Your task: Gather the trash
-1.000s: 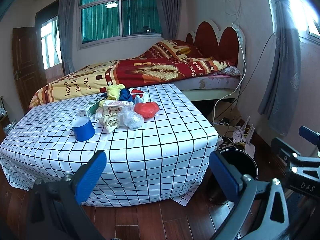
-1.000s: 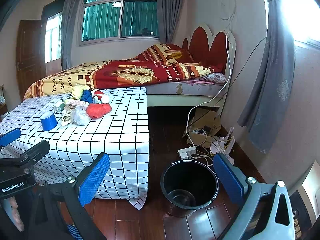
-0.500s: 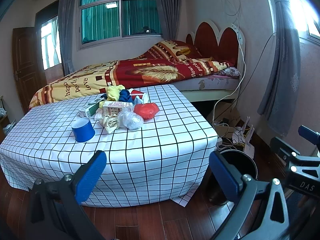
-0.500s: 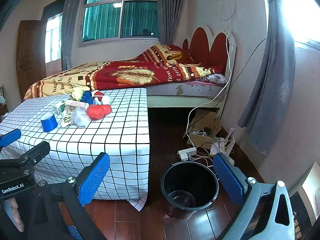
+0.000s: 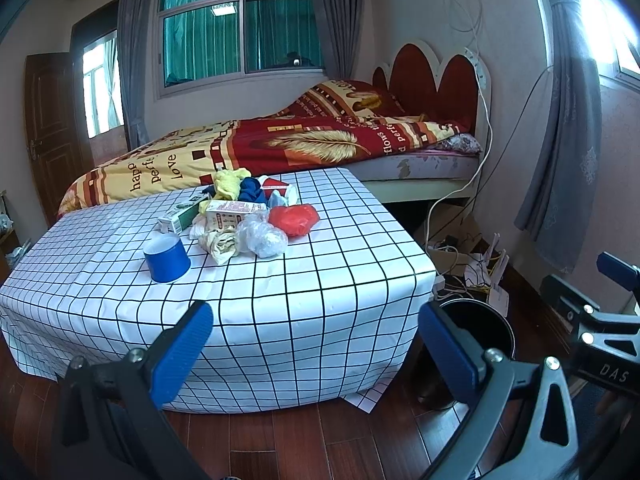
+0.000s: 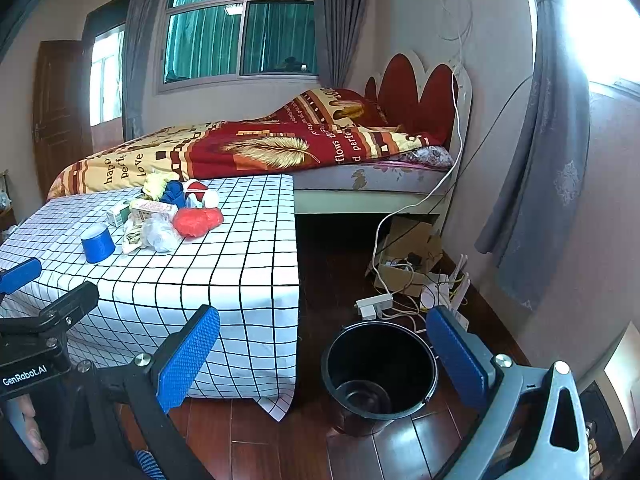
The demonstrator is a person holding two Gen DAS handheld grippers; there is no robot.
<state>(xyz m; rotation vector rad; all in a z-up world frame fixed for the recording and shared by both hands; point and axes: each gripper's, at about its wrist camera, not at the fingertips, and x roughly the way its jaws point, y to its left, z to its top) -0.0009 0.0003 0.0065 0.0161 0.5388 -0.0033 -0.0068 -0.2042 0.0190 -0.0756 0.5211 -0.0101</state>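
Both tools, left tool (image 5: 316, 344) and right tool (image 6: 324, 352), hang apart and empty, short of the table (image 5: 320, 280). Its red bag (image 5: 294, 219) and clear bag (image 5: 262, 236) look light, soft and crushable; pinch a bunched fold.

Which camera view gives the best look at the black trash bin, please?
The right wrist view: the black trash bin stands on the floor beside the table, rim and inside visible. In the left wrist view the bin is mostly hidden behind a gripper finger and the table's corner.
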